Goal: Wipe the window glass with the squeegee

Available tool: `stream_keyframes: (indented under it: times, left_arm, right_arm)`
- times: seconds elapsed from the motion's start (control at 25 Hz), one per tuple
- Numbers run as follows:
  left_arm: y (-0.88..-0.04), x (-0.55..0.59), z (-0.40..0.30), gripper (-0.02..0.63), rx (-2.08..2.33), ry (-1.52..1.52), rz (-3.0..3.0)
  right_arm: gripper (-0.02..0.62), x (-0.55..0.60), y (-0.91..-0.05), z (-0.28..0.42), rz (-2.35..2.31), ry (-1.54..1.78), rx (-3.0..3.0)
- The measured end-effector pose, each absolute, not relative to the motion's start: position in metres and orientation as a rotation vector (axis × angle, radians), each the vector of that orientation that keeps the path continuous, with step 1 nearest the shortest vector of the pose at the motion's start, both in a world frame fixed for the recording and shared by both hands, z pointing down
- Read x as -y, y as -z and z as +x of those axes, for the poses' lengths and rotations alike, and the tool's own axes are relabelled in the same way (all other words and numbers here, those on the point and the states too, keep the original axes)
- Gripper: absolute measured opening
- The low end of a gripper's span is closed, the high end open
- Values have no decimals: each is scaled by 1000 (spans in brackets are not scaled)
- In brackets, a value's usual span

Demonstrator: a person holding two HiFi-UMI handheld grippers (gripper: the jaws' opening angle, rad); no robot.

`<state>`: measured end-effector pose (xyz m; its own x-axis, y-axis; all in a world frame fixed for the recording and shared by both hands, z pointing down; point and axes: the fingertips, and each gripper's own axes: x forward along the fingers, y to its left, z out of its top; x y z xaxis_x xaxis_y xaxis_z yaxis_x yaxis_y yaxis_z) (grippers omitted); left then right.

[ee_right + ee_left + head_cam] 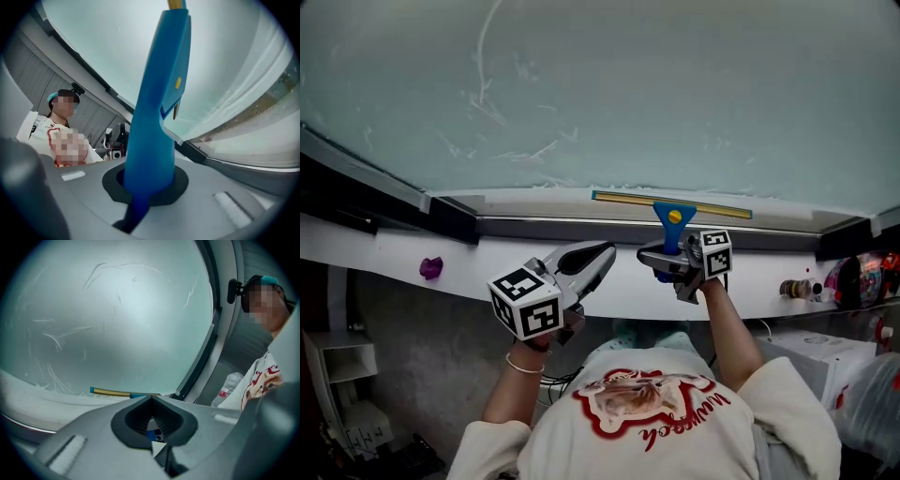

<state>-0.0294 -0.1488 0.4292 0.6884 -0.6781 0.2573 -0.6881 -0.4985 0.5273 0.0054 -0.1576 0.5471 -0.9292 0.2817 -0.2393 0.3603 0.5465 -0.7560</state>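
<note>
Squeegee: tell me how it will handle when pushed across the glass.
The squeegee probably stays stiff: its blue handle looks like solid plastic. It seems light, held by the right gripper alone. Its long thin blade might twist if pushed off-centre.

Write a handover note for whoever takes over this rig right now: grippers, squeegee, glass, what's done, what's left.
The right gripper has its jaws shut on the blue handle of the squeegee.
The left gripper is beside it, jaws together, empty.
The squeegee's blade lies along the bottom edge of the window glass.
Done: cannot tell how much has been wiped.
Left: white streaks show on the upper left glass; probably wipe there next.
</note>
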Motion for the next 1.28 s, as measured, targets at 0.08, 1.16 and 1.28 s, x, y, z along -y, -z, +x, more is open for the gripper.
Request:
stream_keyframes:
  times: [0.08, 1.16, 1.28]
  left_arm:
    - [-427, 132, -37, 1, 1018, -15, 2303]
    - [-357, 55, -122, 1, 1237, 300, 2340]
    - [-348, 53, -157, 1, 1178, 291, 2398]
  right_arm:
    - [23, 148, -531, 3, 508, 1313, -2682]
    - [23, 66, -422, -41, 523, 1119, -2820]
    - [23, 74, -403, -74, 470, 1059, -2783]
